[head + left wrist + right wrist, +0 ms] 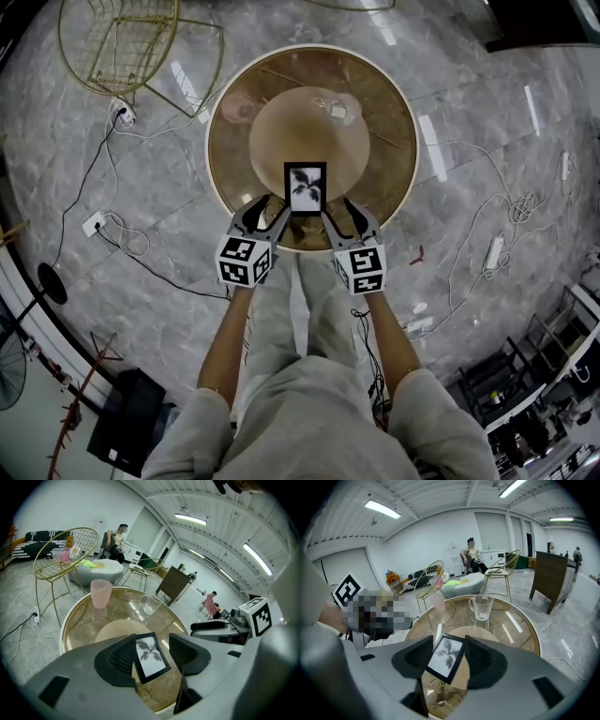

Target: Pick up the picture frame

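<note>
Round glass-topped table with a gold rim [210, 150] stands on a grey marble floor; all places are given against it. Small black-framed picture frame [306, 187] holding a dark leaf print stands on the glass at the table's near side, over the near edge of the table's tan disc base, tilted a little backward in both gripper views. Left gripper [262, 212] hangs over the table's near rim, angled in toward the frame's lower left corner. Right gripper [345, 214] mirrors it at the lower right corner. Left gripper view: jaws spread wide, frame [151, 657] seen in the gap, its left edge overlapping the left pad and a clear gap on its right; contact not determinable. Right gripper view: jaws likewise wide apart, frame [446, 658] in the gap, nearer the right pad; no clamping visible. Pale pink translucent cup [101, 592] and clear glass mug [151, 604] sit on the table's far side, well apart from the frame. Gold wire chair [122, 42] stands on the floor beyond the table.
</note>
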A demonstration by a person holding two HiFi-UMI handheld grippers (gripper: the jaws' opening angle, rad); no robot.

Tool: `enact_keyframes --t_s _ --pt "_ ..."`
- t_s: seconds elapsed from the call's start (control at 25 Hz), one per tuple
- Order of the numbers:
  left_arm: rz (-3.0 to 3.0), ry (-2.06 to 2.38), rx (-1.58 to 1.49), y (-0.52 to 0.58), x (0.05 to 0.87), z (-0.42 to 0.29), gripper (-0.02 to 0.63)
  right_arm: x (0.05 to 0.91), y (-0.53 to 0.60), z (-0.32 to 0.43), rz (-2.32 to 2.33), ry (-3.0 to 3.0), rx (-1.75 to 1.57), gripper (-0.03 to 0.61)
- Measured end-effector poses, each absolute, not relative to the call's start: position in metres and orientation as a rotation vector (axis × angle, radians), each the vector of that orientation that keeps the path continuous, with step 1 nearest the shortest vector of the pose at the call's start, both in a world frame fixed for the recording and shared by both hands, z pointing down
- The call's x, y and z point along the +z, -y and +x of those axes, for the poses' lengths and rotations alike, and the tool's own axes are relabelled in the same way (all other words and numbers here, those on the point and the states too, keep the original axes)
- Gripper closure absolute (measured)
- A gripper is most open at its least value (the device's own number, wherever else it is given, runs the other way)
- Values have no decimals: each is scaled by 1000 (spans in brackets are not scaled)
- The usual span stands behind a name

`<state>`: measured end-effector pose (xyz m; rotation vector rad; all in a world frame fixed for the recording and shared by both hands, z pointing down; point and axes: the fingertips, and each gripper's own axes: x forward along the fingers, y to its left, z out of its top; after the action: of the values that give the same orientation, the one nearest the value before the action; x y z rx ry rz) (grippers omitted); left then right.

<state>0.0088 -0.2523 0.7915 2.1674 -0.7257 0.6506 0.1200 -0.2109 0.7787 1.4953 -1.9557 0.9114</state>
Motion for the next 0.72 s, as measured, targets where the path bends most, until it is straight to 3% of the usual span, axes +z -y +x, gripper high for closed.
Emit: enact_keyframes --t_s 0.72 --pt "2124 700 703 242 869 14 403 861 203 119 1450 1909 977 371"
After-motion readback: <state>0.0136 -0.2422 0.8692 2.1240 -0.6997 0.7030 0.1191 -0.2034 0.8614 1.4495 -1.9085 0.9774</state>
